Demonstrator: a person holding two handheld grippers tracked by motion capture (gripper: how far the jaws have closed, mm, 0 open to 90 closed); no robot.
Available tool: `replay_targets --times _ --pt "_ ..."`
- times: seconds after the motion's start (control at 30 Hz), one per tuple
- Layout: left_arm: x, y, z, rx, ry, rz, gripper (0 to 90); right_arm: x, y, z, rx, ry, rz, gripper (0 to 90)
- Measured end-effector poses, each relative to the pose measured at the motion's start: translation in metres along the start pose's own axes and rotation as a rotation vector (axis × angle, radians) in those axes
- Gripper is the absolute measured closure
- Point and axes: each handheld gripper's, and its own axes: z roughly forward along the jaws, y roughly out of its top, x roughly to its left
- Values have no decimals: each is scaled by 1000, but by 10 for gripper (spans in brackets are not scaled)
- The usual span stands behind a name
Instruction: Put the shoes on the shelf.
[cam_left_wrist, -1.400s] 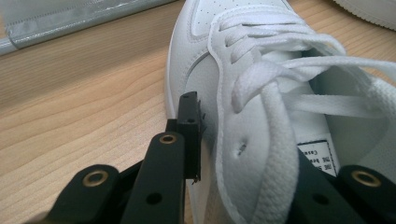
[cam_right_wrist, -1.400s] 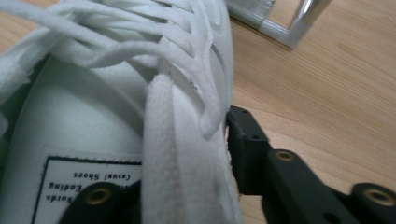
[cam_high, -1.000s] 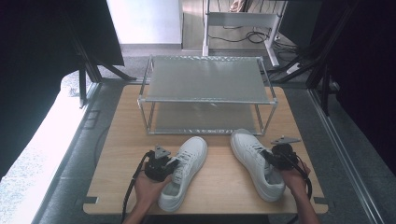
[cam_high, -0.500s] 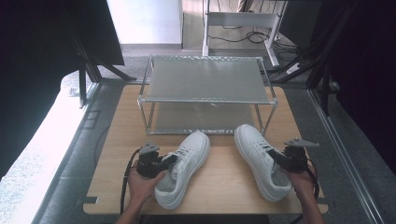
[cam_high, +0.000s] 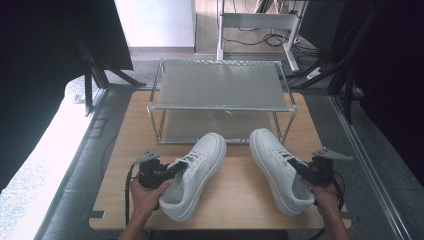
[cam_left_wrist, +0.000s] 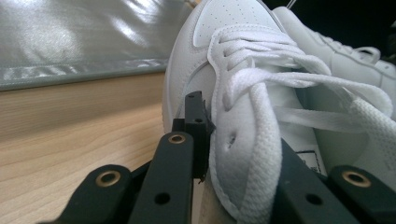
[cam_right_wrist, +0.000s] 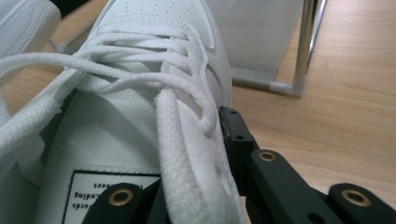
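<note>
Two white sneakers, each pinched at the collar edge, sitting on the wooden table just in front of the metal rack.

Your left gripper (cam_high: 170, 170) has its jaws clamped over the side wall of the left sneaker (cam_high: 194, 173) up by the lace eyelets, and your right gripper (cam_high: 300, 169) is nipping the right sneaker (cam_high: 280, 167) the same way. I'd guess they're light but floppy: smooth leather-look upper with a perforated toe, woven flat laces (cam_left_wrist: 261, 88) hanging loose, thick rubbery sole. That thin collar edge will probably fold and let the shoe swing toe-down, so grab deeper toward the heel if it sags. The rack (cam_high: 222, 85) has shiny tube legs and two dull grey shelves, and the table (cam_high: 240, 195) is pale wood.
</note>
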Motion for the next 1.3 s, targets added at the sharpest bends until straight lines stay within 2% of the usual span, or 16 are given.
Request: replay_targets --times 0.1,0.67,1.07,1.3 --pt "1 2 -4 -29 -22 -6 830 -1 0 -3 -23 31 24 869" --pt "2 8 -12 -71 -91 -37 830 0 1 -14 -96 85 79 869" --pt "2 13 -15 -89 -119 -58 829 7 7 -17 -140 125 86 870" --pt "0 20 -18 -109 -153 -65 830 11 14 -20 -167 147 90 871"
